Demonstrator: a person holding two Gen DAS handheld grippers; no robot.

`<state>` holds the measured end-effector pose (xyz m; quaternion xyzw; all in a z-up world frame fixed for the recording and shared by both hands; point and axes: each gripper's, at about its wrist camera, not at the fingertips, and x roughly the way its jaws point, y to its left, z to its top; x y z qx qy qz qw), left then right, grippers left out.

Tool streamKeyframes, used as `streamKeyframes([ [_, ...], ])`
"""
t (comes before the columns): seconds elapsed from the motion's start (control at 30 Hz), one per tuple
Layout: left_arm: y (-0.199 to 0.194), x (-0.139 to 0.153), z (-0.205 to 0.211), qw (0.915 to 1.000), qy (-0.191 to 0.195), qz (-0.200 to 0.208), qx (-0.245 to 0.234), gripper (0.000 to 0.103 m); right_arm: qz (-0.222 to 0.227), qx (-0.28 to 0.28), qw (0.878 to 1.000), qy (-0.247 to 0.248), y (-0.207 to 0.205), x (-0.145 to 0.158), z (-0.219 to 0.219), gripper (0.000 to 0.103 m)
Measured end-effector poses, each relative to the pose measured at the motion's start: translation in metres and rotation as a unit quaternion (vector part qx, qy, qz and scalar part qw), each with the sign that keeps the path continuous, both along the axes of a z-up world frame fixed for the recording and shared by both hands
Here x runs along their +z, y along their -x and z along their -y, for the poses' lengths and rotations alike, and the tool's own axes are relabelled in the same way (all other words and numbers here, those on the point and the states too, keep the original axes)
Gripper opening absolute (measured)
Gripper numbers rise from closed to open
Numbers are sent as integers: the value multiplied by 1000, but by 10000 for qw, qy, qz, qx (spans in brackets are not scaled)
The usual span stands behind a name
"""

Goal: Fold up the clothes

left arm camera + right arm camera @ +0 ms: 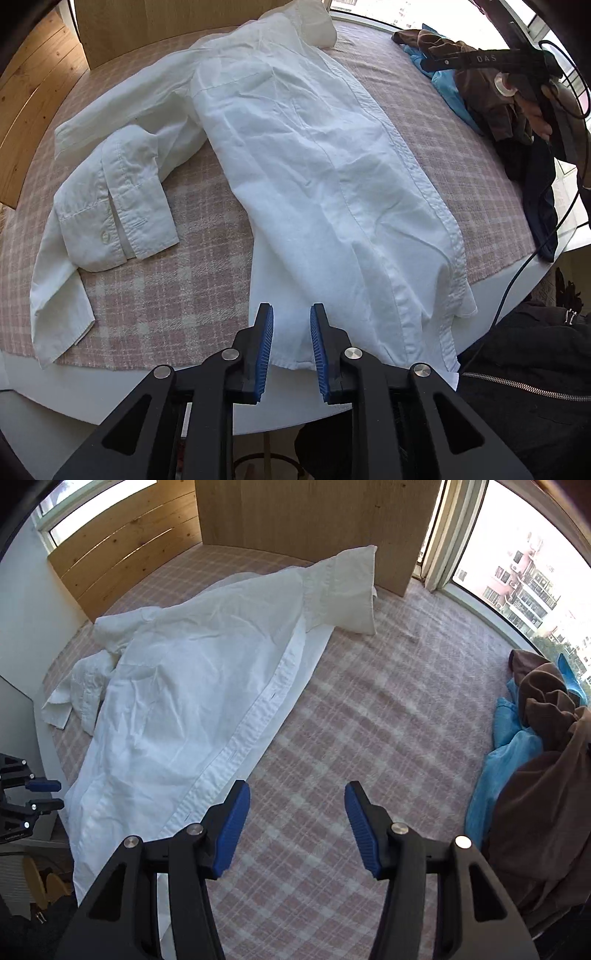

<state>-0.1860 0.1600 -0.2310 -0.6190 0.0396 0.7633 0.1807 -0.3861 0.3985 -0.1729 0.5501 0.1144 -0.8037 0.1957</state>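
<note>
One white shirt (pixel 314 177) is lying flat on the pink plaid cloth (pixel 166 306) covering the counter.

Its long axis is running from the near counter edge away toward the wooden panel (pixel 306 520), collar (pixel 343 590) pointing to the far end and hem hanging just over the near edge; one sleeve (pixel 118 192) is lying folded back on itself to the left side. Left tongs (pixel 291 332) are hovering over the hem, blue pads slightly parted with shirt fabric showing between them, though whether they are touching it is unclear. Right tongs (pixel 297 819) are gaping wide above bare cloth beside the button placket, gripping nothing. Brown, blue and dark clothes (pixel 535 746) are sitting heaped at the right.
</note>
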Motion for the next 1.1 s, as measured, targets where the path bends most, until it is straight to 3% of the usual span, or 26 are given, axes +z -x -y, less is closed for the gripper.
streamKeyframes([
  [0.17, -7, -8, -13, 9999, -4, 90, 84, 21, -401, -305, 9985, -217, 96, -6, -1, 53],
  [0.33, -12, 3, -13, 9987, -180, 83, 463, 21, -948, -182, 9908, -948, 167, -21, 25, 54],
  [0.53, -9, 11, -20, 9982, -87, 110, 591, 21, -1044, 6, 9932, -510, 215, -24, 32, 54],
  [0.57, -7, 12, -20, 9978, -90, 103, 645, 21, -990, 166, 9939, -467, 218, -26, 35, 47],
  [0.6, -4, 15, -17, 9973, -128, 106, 710, 21, -934, 321, 9942, -436, 222, -28, 39, 14],
  [0.63, -3, 16, -14, 9970, -146, 103, 758, 21, -888, 428, 9939, -493, 225, -28, 44, 1],
  [0.73, 5, 15, -15, 9957, 1, 53, 921, 21, -1278, 400, 9895, -550, 236, -15, 56, 1],
  [0.87, 5, 20, -4, 9937, 75, 70, 1112, 21, -2109, -61, 9747, -738, 266, 9, 71, 1],
  [0.93, 1, 21, 0, 9929, 61, 111, 1183, 21, -2162, -266, 9732, -740, 281, 16, 74, 1],
  [0.97, 1, 21, -1, 9931, 53, 111, 1169, 21, -1981, -169, 9780, -635, 282, 18, 72, 3],
  [1.03, 0, 20, -2, 9934, 38, 110, 1141, 21, -1628, 24, 9858, -418, 281, 23, 67, 25],
  [1.07, -1, 20, -3, 9936, 30, 109, 1127, 21, -1544, 91, 9876, -270, 275, 25, 58, 50],
  [1.1, -1, 19, -3, 9937, 23, 109, 1113, 21, -1468, 136, 9889, -153, 268, 27, 48, 65],
])
